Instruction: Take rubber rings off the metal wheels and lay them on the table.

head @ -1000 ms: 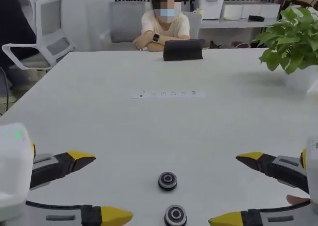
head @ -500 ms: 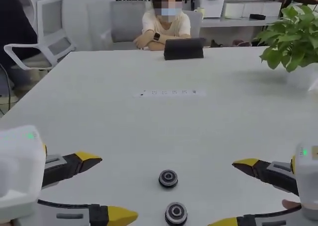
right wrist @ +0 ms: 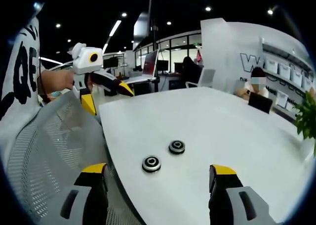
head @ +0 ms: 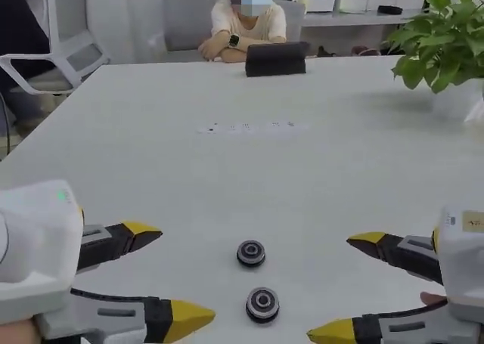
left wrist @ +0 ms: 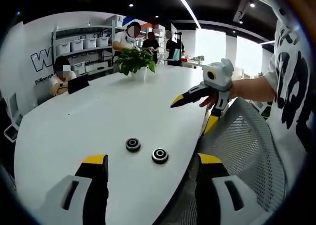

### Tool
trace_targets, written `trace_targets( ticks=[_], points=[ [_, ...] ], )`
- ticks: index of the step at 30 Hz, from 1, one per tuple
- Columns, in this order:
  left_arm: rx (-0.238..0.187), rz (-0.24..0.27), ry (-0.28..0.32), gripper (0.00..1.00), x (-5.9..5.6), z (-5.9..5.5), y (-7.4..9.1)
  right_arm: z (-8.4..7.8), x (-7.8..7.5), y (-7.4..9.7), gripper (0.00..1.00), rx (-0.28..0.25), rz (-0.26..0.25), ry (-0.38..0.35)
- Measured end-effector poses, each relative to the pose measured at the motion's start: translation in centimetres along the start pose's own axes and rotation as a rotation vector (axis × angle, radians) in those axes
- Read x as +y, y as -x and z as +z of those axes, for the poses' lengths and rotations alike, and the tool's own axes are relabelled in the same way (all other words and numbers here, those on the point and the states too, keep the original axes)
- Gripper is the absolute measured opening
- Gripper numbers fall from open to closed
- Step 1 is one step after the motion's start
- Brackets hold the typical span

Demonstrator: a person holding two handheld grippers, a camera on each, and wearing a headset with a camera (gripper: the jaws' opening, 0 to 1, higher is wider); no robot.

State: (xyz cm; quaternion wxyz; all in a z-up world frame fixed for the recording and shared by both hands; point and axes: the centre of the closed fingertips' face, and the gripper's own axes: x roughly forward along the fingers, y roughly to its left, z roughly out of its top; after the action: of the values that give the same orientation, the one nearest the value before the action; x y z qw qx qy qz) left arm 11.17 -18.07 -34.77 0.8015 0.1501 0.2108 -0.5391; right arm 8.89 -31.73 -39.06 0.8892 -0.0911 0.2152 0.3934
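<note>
Change vs a second ago: mostly the head camera dipping, so the whole scene slid up in the picture. Real motion is small. Left gripper (head: pixel 185 274) and right gripper (head: pixel 329 287) have both edged in toward the wheels, the left a bit more. Both are spread wide with nothing between the jaws.

Near wheel (head: pixel 262 304) and far wheel (head: pixel 251 253) sit flat on the tabletop (head: pixel 227 178), between the two grippers and just apart from each other. The near wheel is roughly level with the lower jaw tips and closer to the left gripper's tip; the far one lies just beyond it. No contact with either.

Read: still the approach, no ring pulled, both wheels look dressed. Nothing on the task is done yet.

Hard to see:
- The rubber rings show only as a dark outer band; I can't find the edge between rubber and metal.
- Both gripper bodies are cut off at the bottom edge of the head view.
- The wheels are tiny in both gripper views.
</note>
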Motion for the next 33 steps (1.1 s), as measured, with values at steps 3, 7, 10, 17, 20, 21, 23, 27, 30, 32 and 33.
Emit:
trace_targets(
  ticks=[3,7,10,17,20,21,23,27,30,32,33],
  points=[
    [-0.002,-0.008,0.005,0.69,-0.1,0.0,-0.3,-0.2,0.0,0.0,0.83,0.0,-0.001,-0.005],
    [0.0,-0.014,0.006,0.69,-0.1,-0.1,-0.9,-0.3,-0.2,-0.2,0.83,0.0,-0.001,-0.005],
    [-0.005,-0.02,0.01,0.69,-0.2,0.0,-1.2,-0.4,-0.3,-0.4,0.82,-0.002,0.0,-0.005],
    [-0.002,-0.035,-0.002,0.69,-0.3,0.0,-1.9,-0.6,-0.4,-0.8,0.81,-0.005,0.004,-0.003],
    [-0.001,-0.039,-0.006,0.68,-0.2,0.0,-2.1,-0.8,-0.5,-1.0,0.8,-0.007,0.007,-0.004],
    [0.001,-0.043,-0.007,0.68,-0.3,0.0,-2.2,-0.8,-0.5,-1.1,0.79,-0.007,0.008,-0.003],
    [0.003,-0.047,-0.01,0.68,-0.3,-0.1,-2.5,-0.9,-0.5,-1.2,0.79,-0.007,0.011,-0.003],
    [0.011,-0.058,-0.02,0.68,-0.3,-0.3,-3.0,-1.2,-0.7,-1.5,0.78,-0.001,0.009,0.009],
    [0.012,-0.061,-0.03,0.67,-0.3,-0.1,-3.3,-1.2,-0.8,-1.6,0.77,0.0,0.01,0.013],
    [0.007,-0.067,-0.036,0.66,-0.3,0.0,-3.4,-1.3,-0.8,-1.7,0.76,0.0,0.011,0.015],
    [0.008,-0.071,-0.037,0.66,-0.4,0.1,-3.5,-1.3,-0.9,-1.8,0.75,0.0,0.01,0.017]
  ],
)
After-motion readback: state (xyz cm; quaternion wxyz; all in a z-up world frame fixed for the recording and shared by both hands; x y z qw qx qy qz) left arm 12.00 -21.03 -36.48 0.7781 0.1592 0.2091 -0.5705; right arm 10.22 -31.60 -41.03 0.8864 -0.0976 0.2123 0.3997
